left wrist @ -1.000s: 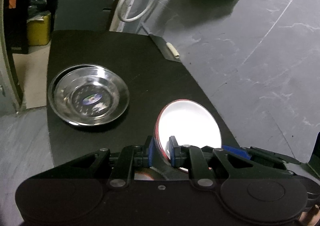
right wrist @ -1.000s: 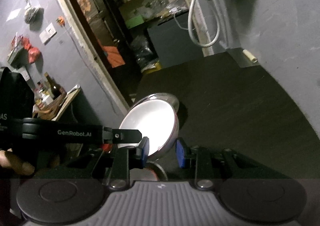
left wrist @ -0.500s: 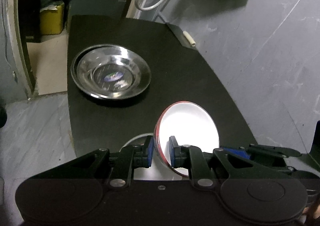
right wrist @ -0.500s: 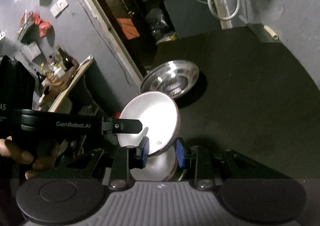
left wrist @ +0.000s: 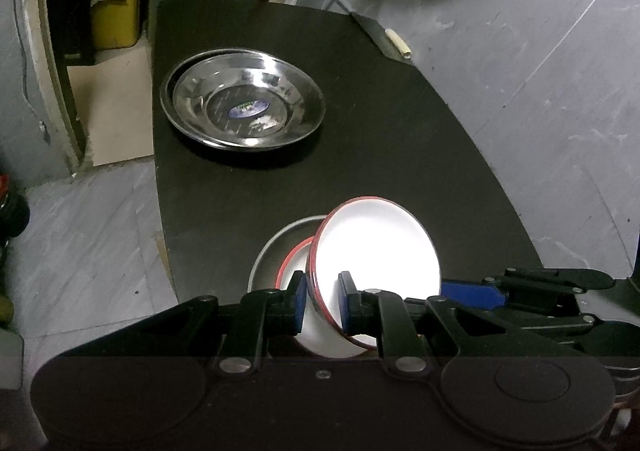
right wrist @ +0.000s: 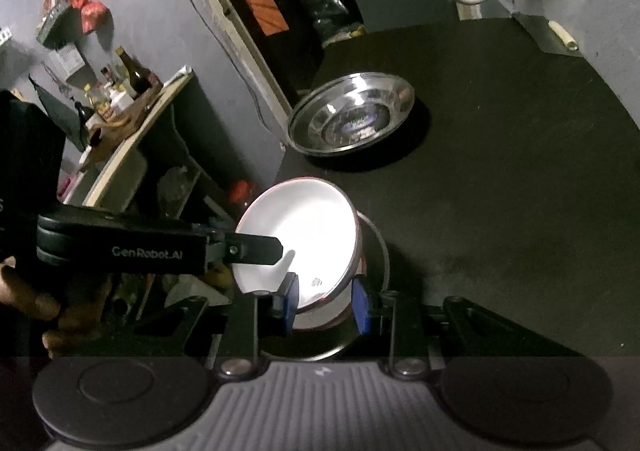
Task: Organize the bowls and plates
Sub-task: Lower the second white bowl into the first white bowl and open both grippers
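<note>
A white bowl with a red rim (left wrist: 376, 251) is tilted on the near part of the black table (left wrist: 400, 123). My left gripper (left wrist: 322, 300) is shut on its rim. The same bowl (right wrist: 298, 239) shows in the right wrist view, with my right gripper (right wrist: 325, 306) around its near rim, jaws a little apart from it. Under it lie a second red-rimmed bowl (left wrist: 294, 259) and a grey plate (left wrist: 272, 247). Stacked steel plates (left wrist: 244, 103) sit at the far left of the table; they also show in the right wrist view (right wrist: 352, 113).
The grey wall (left wrist: 540, 51) runs along the table's right side, with a small white tube (left wrist: 398, 43) at its base. The table's left edge drops to a grey floor (left wrist: 80, 251). A side shelf with bottles (right wrist: 120, 91) stands to the left.
Both grippers have pulled back and risen, so the steel plates look farther off. The white bowl is tilted over a second bowl and a grey plate that have come into view.
</note>
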The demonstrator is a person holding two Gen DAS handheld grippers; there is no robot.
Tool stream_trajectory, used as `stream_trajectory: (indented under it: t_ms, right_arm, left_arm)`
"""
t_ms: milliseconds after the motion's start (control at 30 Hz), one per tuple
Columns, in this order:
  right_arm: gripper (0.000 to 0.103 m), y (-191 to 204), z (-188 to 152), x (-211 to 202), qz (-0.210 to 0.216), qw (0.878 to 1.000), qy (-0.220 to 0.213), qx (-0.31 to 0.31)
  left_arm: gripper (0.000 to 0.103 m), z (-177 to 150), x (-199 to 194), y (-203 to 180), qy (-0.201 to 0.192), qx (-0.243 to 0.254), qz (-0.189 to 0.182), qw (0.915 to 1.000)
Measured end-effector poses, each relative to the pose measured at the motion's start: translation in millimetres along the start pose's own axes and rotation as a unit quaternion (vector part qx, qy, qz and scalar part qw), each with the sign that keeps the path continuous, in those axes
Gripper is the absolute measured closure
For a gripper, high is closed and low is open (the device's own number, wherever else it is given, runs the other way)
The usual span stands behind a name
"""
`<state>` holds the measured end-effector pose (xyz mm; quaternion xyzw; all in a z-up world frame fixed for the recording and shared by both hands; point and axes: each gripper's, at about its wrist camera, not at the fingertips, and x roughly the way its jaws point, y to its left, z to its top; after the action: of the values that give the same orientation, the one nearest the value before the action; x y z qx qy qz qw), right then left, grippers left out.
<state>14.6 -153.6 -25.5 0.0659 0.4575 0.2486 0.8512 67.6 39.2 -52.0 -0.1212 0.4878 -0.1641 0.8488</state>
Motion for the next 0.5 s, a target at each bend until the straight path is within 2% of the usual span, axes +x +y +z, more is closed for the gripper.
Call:
stream_trajectory:
  t_ms: [500]
  right_arm:
    - [0.07, 1.5, 3.1, 10.2, -0.003, 1.0, 0.02, -0.005]
  left_arm:
    - [0.086, -2.1, 5.0, -0.7, 0.016, 0.003, 0.015, 0.9998]
